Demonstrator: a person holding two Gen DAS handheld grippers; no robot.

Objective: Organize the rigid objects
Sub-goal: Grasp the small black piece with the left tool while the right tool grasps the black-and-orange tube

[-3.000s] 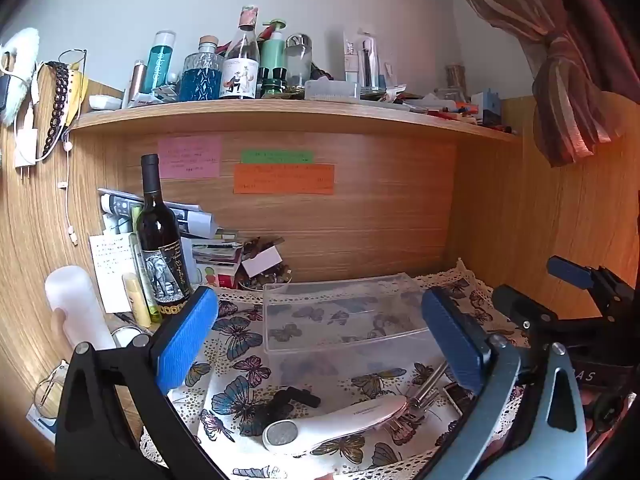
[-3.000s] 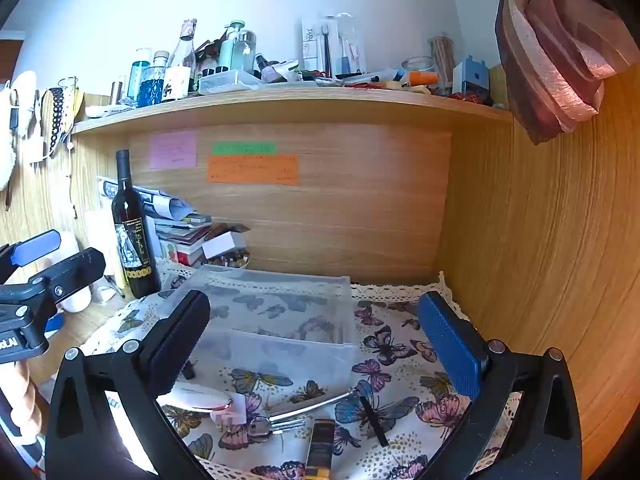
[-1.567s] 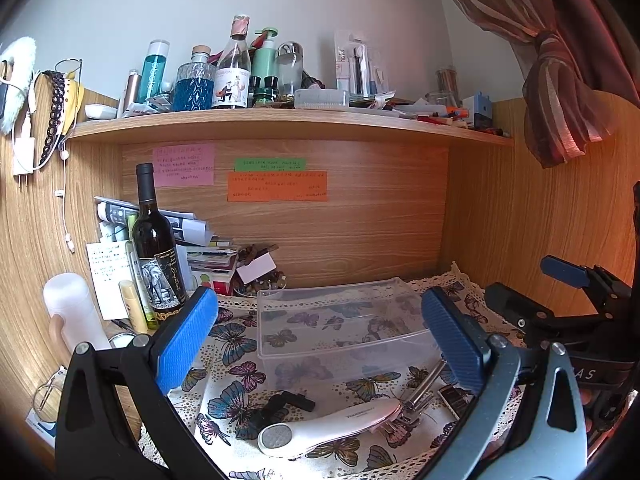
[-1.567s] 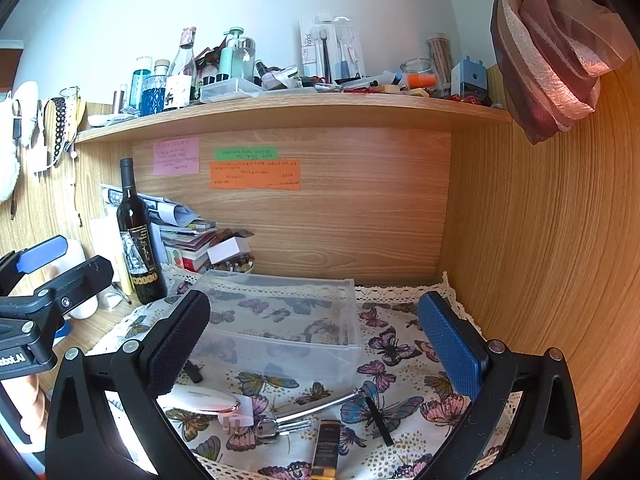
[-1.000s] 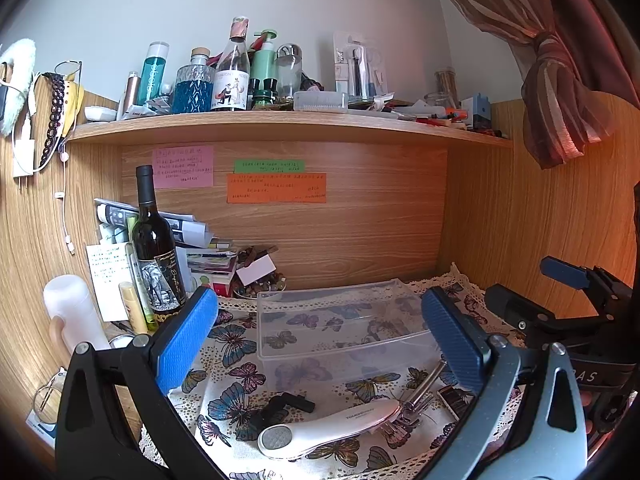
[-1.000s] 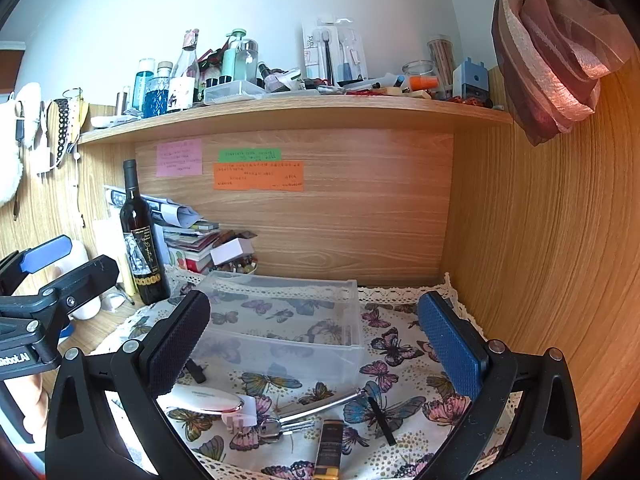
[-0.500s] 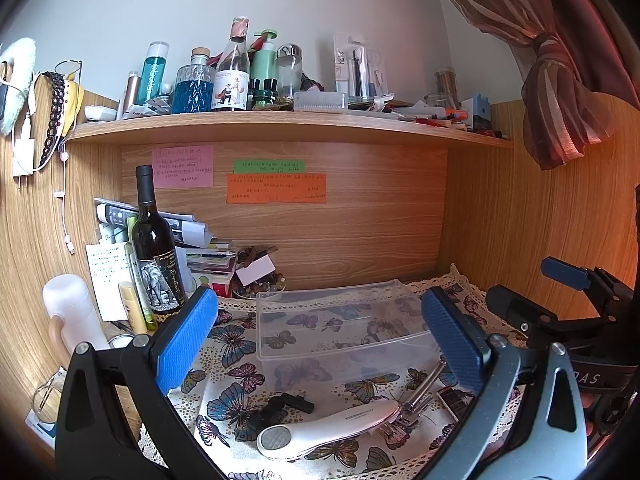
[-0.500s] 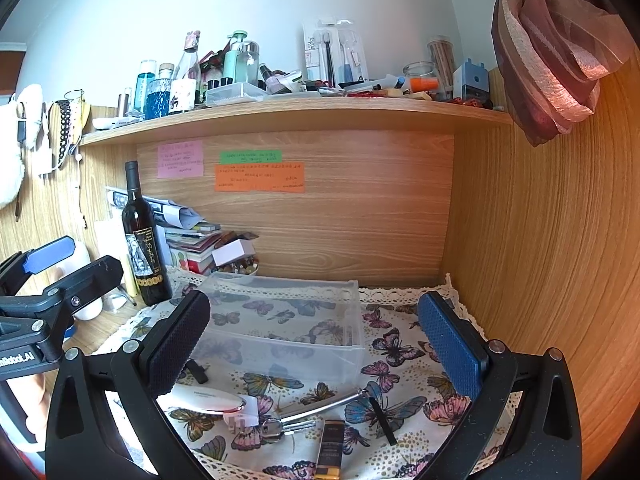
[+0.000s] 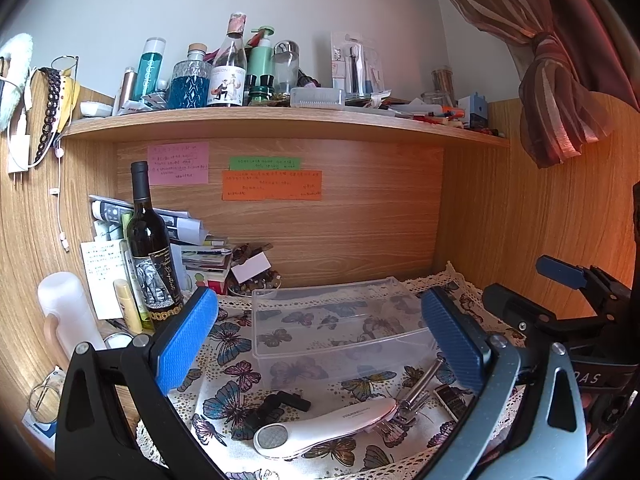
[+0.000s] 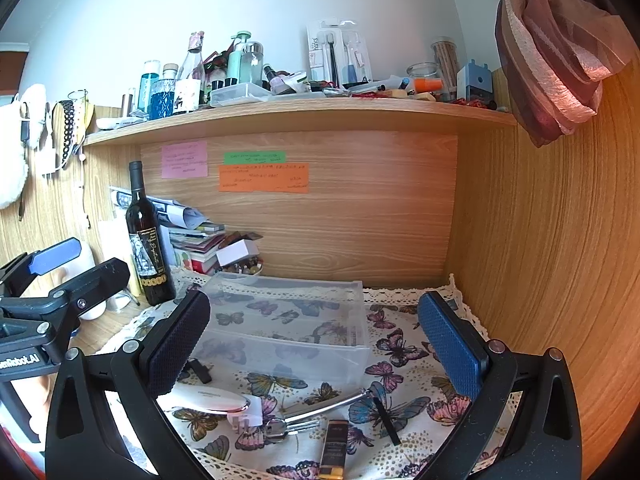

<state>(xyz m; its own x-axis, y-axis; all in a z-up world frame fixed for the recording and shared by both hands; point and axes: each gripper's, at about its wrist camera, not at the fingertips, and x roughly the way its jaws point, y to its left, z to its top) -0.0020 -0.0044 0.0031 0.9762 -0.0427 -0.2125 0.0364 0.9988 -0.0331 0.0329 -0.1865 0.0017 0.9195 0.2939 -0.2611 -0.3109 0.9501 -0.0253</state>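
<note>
Both pairs of tongs hang just above the near edge of the counter (image 10: pixel 116 336), pointing toward the far wall, and neither has anything in it: the left tongs (image 9: pixel 320 344) are spread wide, and so are the right tongs (image 10: pixel 316 348). That wide stance looks like readiness for a first pick. The things to be sorted lie loose on the butterfly cloth (image 10: pixel 400 350) at the near side, right below the tongs: a white handheld device (image 9: pixel 328 426) lying flat with its round grille end to the near left, a metal rod-like tool (image 10: pixel 324 404) beside it with a small bunch of keys (image 10: pixel 286 426) at its near end, a thin black stick (image 10: pixel 386 420) a little to the right, a dark tube with a gold band (image 10: pixel 334 452) at the nearest edge, and a small black clip-like piece (image 9: pixel 282 402) to the left. Just beyond them, in the middle of the cloth, sits a clear plastic bin (image 10: pixel 288 332), open-topped with nothing visible inside; set there, I'd judge, as the place the loose pieces are meant to go, close enough that each needs only a short lift over the near wall. A wine bottle (image 9: pixel 150 248) stands upright far left, by stacked papers (image 9: pixel 200 256), out of the working area. The long white device seems the likeliest first grab, taken across its narrow waist.
</note>
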